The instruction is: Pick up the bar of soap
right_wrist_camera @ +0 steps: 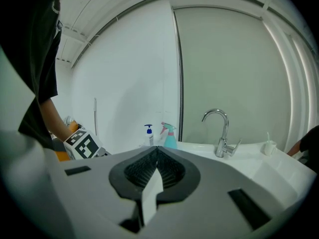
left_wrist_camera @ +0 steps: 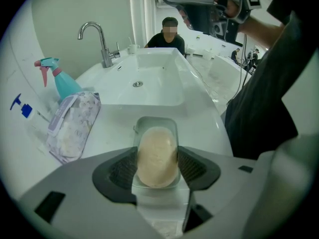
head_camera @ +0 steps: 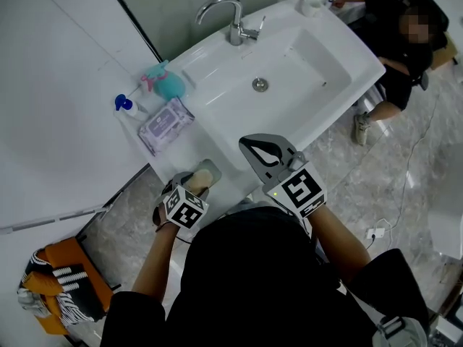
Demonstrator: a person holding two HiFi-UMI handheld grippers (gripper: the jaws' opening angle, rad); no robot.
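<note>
Just soap (left_wrist_camera: 157, 156); wipes pack (left_wrist_camera: 75, 126) print unreadable.

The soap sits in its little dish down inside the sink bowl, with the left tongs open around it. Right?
Not quite. The soap sits in its little dish with the left tongs open around it, but the dish is on the counter beside the sink bowl, not inside it. The left gripper view shows this.
</note>
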